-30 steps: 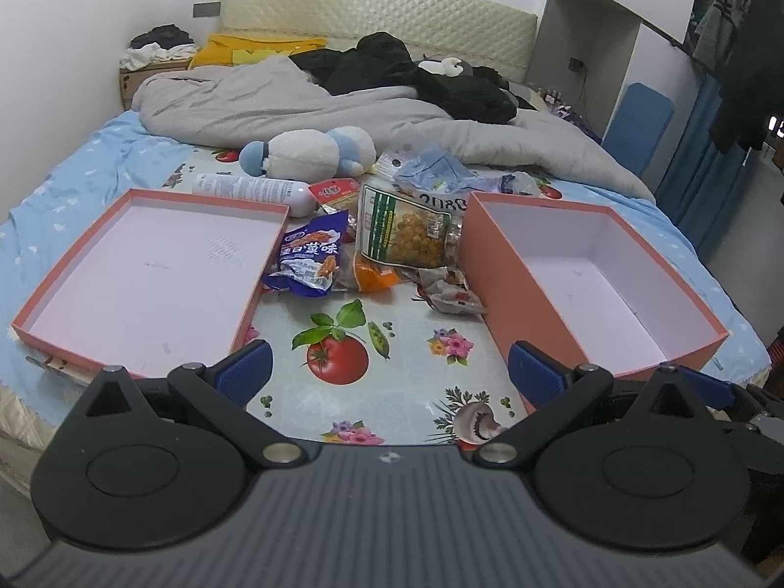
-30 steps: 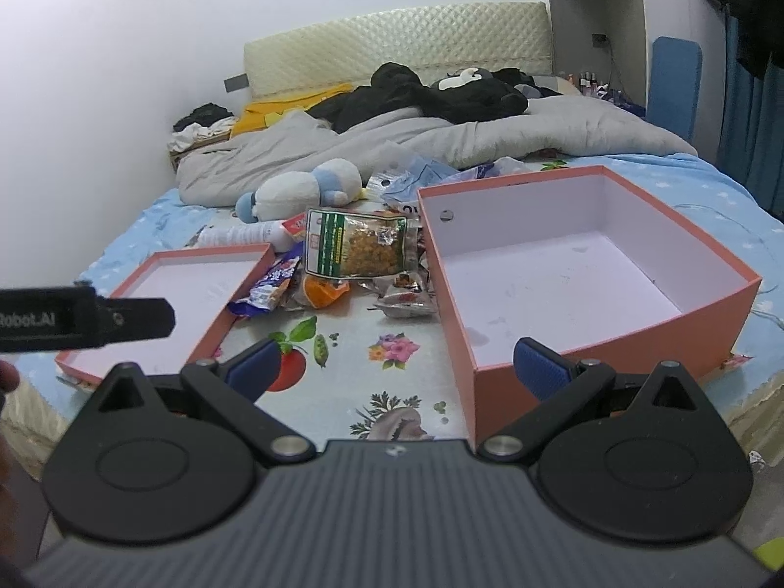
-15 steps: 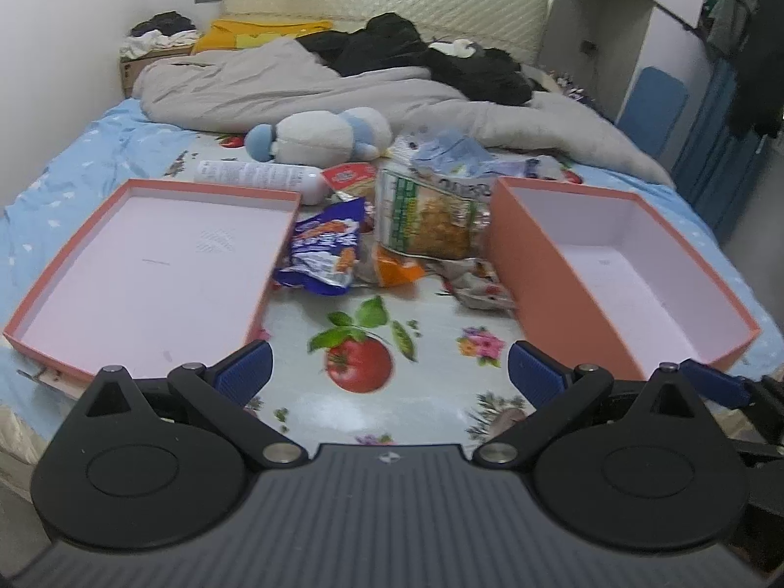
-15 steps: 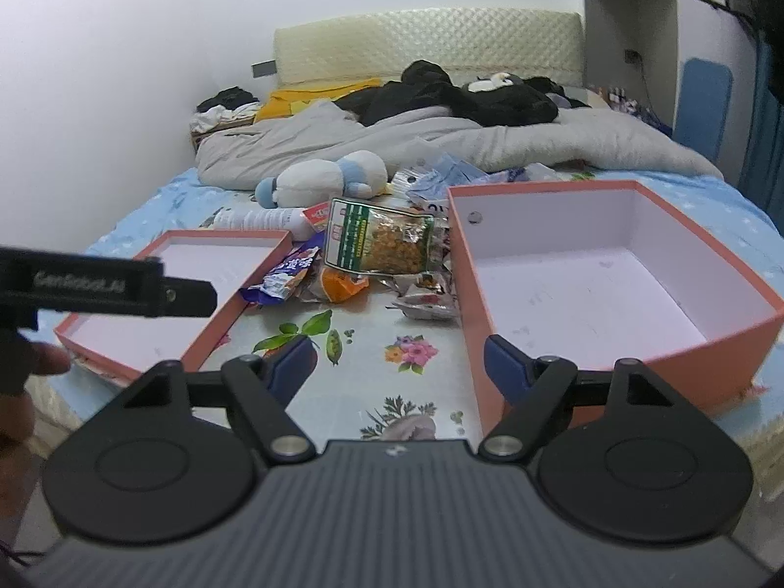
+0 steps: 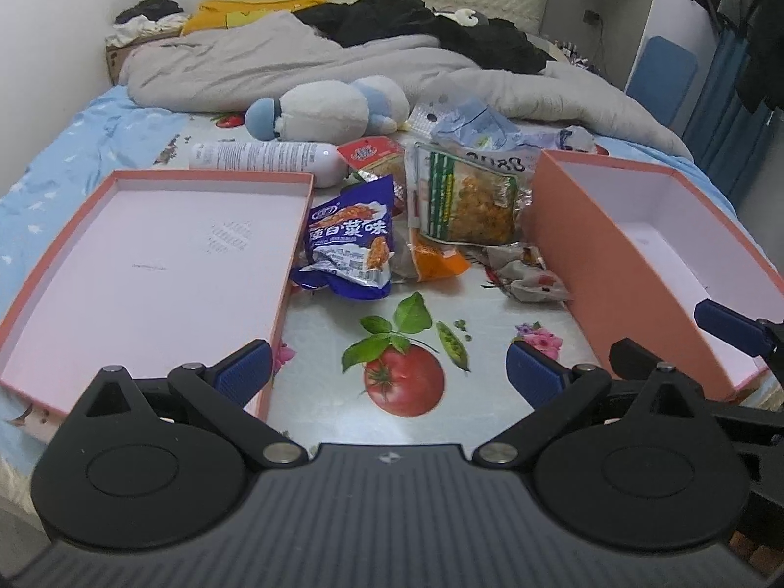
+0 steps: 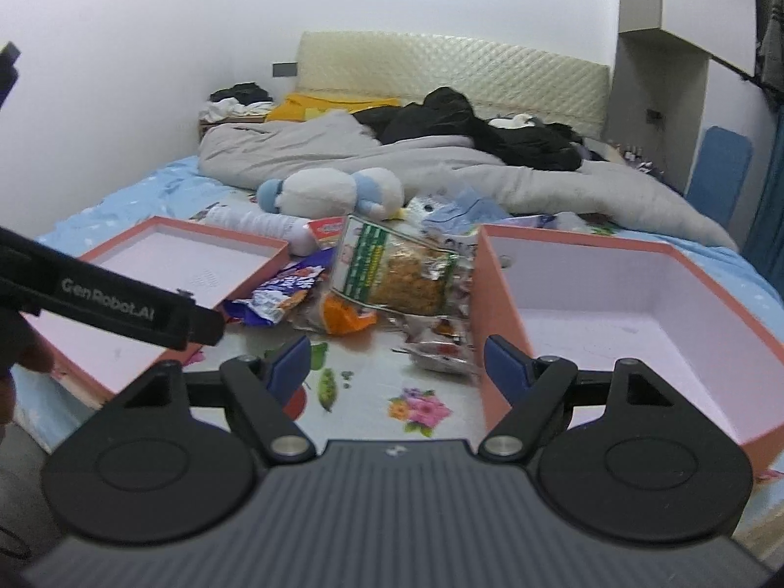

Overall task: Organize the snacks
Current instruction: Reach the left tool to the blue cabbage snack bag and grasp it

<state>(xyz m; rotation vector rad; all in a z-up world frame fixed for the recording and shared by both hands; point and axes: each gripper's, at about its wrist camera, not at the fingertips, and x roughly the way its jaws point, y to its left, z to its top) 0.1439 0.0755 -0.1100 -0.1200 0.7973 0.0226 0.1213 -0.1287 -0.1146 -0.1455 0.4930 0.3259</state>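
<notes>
Left claw (image 5: 387, 375): jaws apart, empty, above the bed.
Right claw (image 6: 398, 358): jaws apart, empty.
Snacks (image 5: 460, 201): heaped on the bed between lid (image 5: 147, 264) and box (image 5: 578, 264).

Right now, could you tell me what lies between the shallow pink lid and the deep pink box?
In the left wrist view, a snack pile: a blue packet, a clear green-striped bag and an orange packet.
</notes>
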